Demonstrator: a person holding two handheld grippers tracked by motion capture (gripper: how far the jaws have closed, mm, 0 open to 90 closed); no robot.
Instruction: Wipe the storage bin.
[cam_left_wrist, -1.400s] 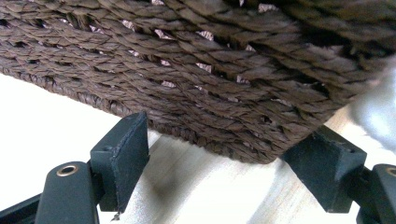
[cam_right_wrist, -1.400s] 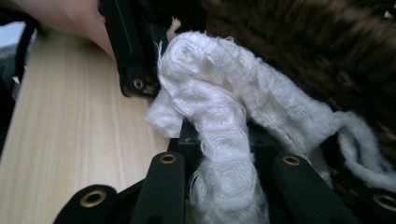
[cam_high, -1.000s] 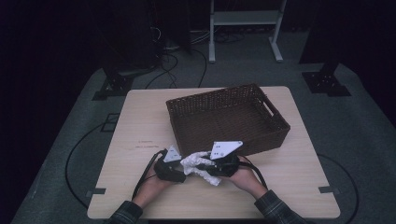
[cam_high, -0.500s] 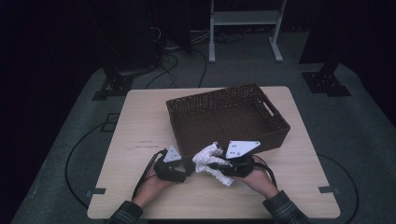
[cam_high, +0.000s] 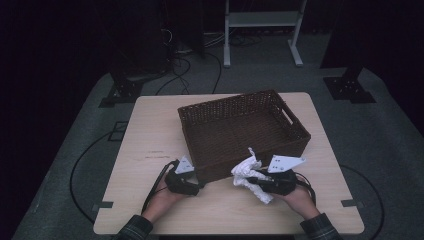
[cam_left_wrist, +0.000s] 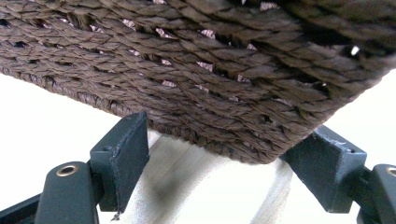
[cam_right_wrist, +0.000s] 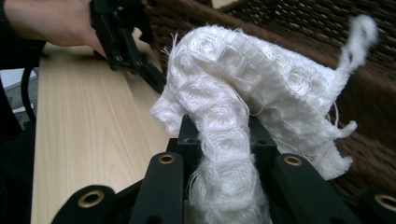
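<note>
So the white cloth (cam_high: 251, 176) is a crumpled, frayed bit of waffle-weave fabric, and it's bunched up in the right gripper (cam_high: 256, 181), near the front right part of the table (cam_high: 145, 150). In the right gripper view the two black jaws are pinching the cloth (cam_right_wrist: 243, 107) between them, with a thick fold running down through the gap and the rest puffing up above the tips. One twisted corner sticks up toward the far side, and a loose end hangs down toward the tabletop. In the high view the cloth sits just in front of the near wall of the basket (cam_high: 240, 125), right up against it or very close; hard to tell if it actually touches.

The basket is dark brown wicker, rectangular, with a cut-out handle in its right end, and it sits on the far right half of the pale wooden table.

Over on the left, the left gripper (cam_high: 197, 186) rests low at the near left corner of the basket. In the left gripper view its jaws are spread apart with the basket's (cam_left_wrist: 210, 70) woven corner between them, and the pads don't look pressed onto it. Both of the person's hands come in from the near edge, with plaid sleeves (cam_high: 132, 230) showing.
</note>
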